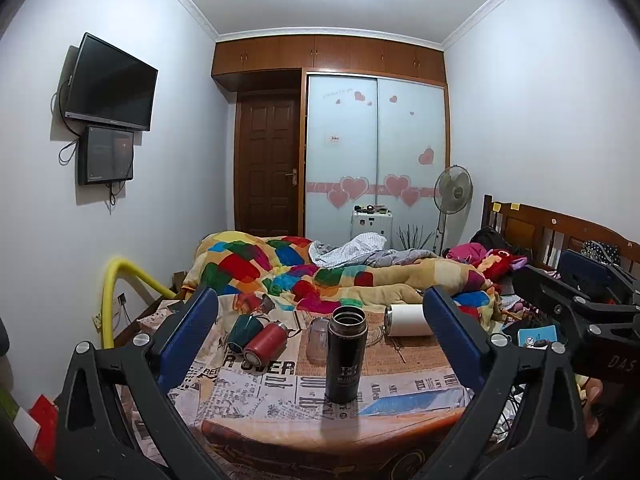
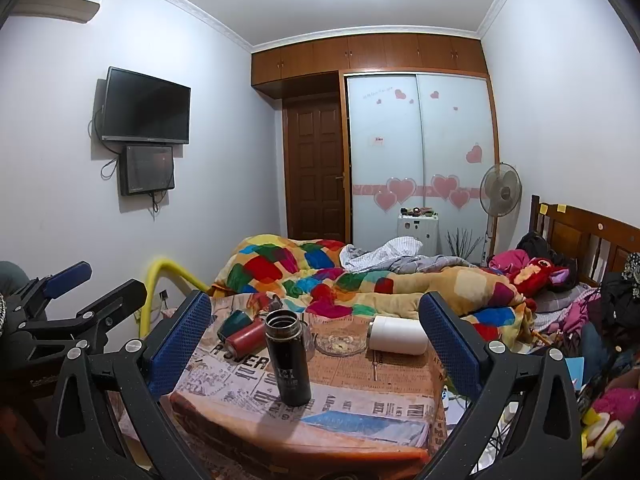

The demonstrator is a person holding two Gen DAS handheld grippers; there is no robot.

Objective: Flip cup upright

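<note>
From the left wrist cam, the left gripper (image 1: 320,328) had its 2 blue-padded jaws spread wide with nothing between the pads. The black flask (image 1: 346,354) stood upright, mouth open at the top, on the newspaper-print cloth (image 1: 256,384) near the front edge of the table, roughly centered between the fingers but well ahead of them. Behind it sat a clear glass (image 1: 318,340). Off to the left, a red bottle (image 1: 266,342) and a dark green cup (image 1: 243,330) both lay on their sides, touching each other. A white tumbler (image 1: 406,319) lay on its side to the right. The right gripper's black frame poked in at the right edge.

From the right wrist cam, the right gripper (image 2: 316,332) was just as wide open and held nothing. The black flask (image 2: 289,358) sat upright left of center, with a glass ashtray (image 2: 340,345) just behind it and the white tumbler (image 2: 398,335) lying near the right finger.
</note>
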